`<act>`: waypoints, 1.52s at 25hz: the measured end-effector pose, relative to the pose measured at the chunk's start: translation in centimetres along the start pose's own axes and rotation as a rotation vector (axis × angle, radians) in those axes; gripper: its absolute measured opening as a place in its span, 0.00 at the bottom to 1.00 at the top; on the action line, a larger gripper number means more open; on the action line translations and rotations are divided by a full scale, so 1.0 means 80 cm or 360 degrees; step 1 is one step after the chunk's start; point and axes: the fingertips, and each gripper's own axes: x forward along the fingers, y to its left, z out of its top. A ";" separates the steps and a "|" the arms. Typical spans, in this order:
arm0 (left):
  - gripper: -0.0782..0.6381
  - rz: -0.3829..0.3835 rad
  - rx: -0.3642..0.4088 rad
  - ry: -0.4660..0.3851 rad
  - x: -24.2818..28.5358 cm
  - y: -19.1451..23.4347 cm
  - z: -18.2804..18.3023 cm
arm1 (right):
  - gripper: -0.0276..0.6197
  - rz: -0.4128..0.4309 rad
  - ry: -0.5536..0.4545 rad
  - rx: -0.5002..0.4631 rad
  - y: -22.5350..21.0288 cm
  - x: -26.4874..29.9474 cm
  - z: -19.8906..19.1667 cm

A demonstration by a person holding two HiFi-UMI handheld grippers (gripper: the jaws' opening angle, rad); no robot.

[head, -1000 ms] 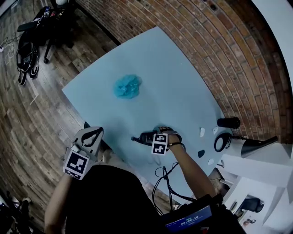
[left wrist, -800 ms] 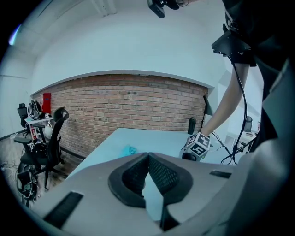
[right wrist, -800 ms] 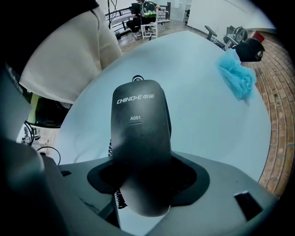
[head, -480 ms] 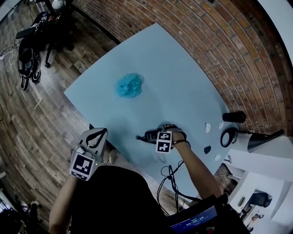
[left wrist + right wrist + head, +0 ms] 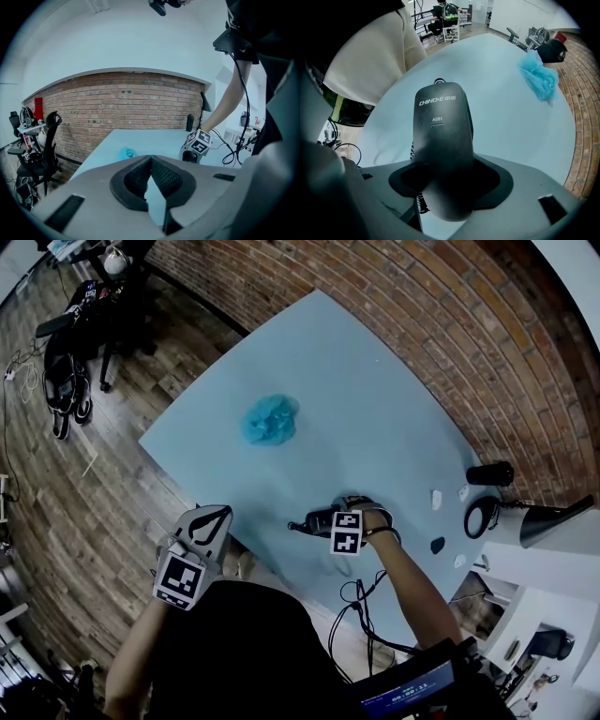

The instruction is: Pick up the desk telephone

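Observation:
A black telephone handset (image 5: 443, 136) with a coiled cord (image 5: 421, 199) fills the right gripper view. My right gripper (image 5: 445, 187) is shut on its near end. In the head view the handset (image 5: 317, 520) lies low over the near part of the light blue table (image 5: 366, 399), with the right gripper (image 5: 332, 521) on it. My left gripper (image 5: 208, 524) hovers off the table's near-left edge. Its jaws are shut with nothing between them. From the left gripper view, the right gripper's marker cube (image 5: 198, 144) shows across the table.
A crumpled blue cloth (image 5: 270, 420) lies mid-table. At the right end are a black cylinder (image 5: 491, 473), a black ring (image 5: 482, 517) and small white pieces (image 5: 437, 499). A brick wall (image 5: 441, 324) runs behind. An office chair (image 5: 89, 320) stands on the wooden floor at left.
The head view has drifted a little, so everything sits slightly lower and to the right. My right gripper stays shut on the handset. The left gripper has hardly moved.

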 end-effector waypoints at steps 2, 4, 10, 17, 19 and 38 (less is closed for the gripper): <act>0.14 -0.0003 -0.0001 0.0015 0.001 -0.001 -0.003 | 0.48 0.0000 -0.0017 0.0002 -0.001 0.000 -0.001; 0.14 -0.0006 -0.0001 0.0033 0.002 -0.002 -0.006 | 0.48 0.0001 -0.0034 0.0009 -0.002 -0.001 0.000; 0.14 -0.0016 -0.0017 0.0062 0.006 -0.008 -0.011 | 0.48 0.0005 -0.0053 0.0022 -0.001 -0.001 -0.001; 0.14 -0.0019 -0.0024 0.0053 0.005 -0.015 -0.012 | 0.48 -0.0006 -0.0012 0.0038 -0.001 0.000 -0.003; 0.14 -0.0009 -0.0029 0.0049 0.001 -0.015 -0.014 | 0.48 -0.0008 -0.0001 0.0042 -0.002 0.001 -0.004; 0.14 0.0062 -0.0059 0.0053 -0.034 -0.021 -0.031 | 0.46 -0.0013 0.0103 0.0254 -0.001 0.002 -0.010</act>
